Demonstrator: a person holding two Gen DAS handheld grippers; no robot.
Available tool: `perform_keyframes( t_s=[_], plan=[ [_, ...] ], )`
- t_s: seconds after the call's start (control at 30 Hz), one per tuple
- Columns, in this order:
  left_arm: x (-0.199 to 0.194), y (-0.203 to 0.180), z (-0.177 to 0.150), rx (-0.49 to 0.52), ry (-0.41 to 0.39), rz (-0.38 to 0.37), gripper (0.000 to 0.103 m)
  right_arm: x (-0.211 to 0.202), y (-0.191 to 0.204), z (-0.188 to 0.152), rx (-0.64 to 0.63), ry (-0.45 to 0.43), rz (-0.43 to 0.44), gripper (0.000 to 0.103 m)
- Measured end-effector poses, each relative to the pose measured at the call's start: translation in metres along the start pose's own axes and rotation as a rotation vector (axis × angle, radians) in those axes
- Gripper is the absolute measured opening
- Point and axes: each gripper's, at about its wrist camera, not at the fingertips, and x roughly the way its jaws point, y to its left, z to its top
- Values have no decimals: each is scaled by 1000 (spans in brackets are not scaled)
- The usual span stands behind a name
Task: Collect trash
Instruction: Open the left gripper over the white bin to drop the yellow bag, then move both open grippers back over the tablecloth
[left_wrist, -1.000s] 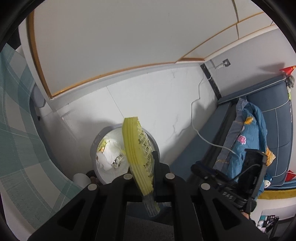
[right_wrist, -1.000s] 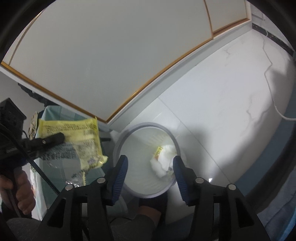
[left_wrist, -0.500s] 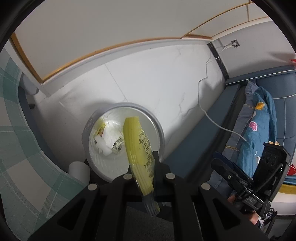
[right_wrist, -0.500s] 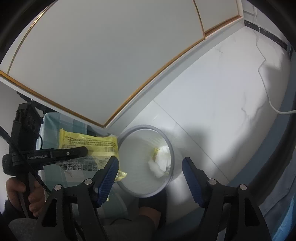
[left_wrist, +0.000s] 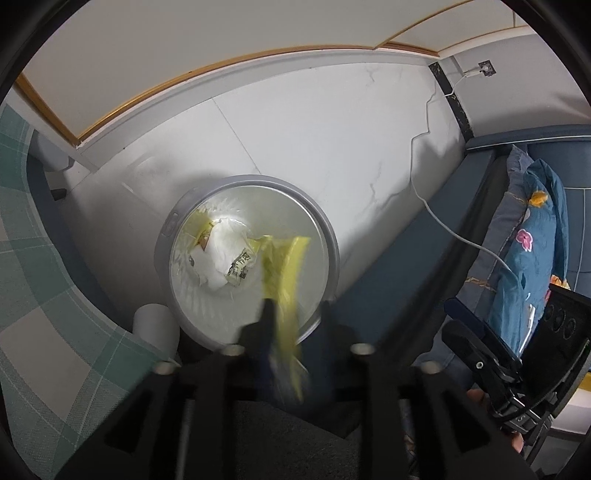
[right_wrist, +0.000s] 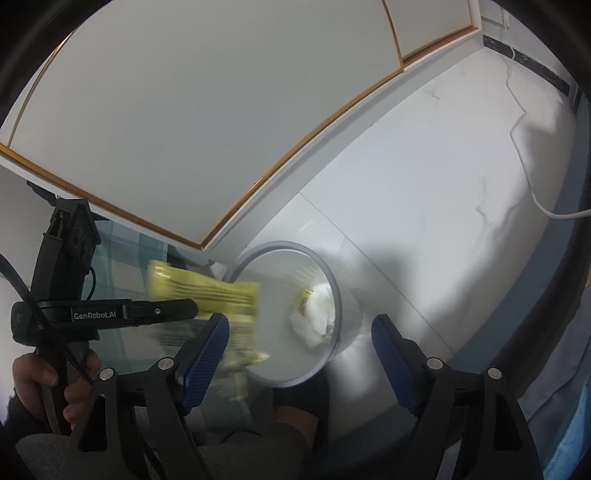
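A yellow snack wrapper (left_wrist: 286, 291) is blurred between the spread fingers of my left gripper (left_wrist: 295, 314), hanging over the near rim of the grey round trash bin (left_wrist: 328, 236). The jaws stand apart and do not pinch it. White crumpled paper (left_wrist: 218, 258) and small wrappers lie in the bin. In the right wrist view the wrapper (right_wrist: 218, 295) is at the bin (right_wrist: 332, 284) mouth, beside the left gripper (right_wrist: 184, 308). My right gripper (right_wrist: 299, 350) is open and empty above the bin.
A green checked cloth (left_wrist: 33, 277) lies left of the bin. A white roll (left_wrist: 155, 325) stands by the bin. A blue sofa with a floral pillow (left_wrist: 532, 251) is at the right. A white cable (left_wrist: 443, 221) runs across the white floor.
My left gripper has opened and the yellow wrapper is slipping from it toward the bin. The bin is nearer in the left view. My right gripper has opened wider.
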Motion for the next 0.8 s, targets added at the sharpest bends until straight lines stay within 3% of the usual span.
perform_keyframes(
  t_s=[0.13, 0.37, 0.8],
  plan=[
    [-4, -1, -2, 6, -23, 16, 47, -4, 1, -1, 3, -5, -3, 81],
    [-20, -7, -11, 61, -68, 72, 48, -15, 3, -2, 9, -23, -15, 82],
    [-108, 9, -49, 7, -351, 154, 48, -60, 50, -3, -84, -109, -11, 83]
  ],
)
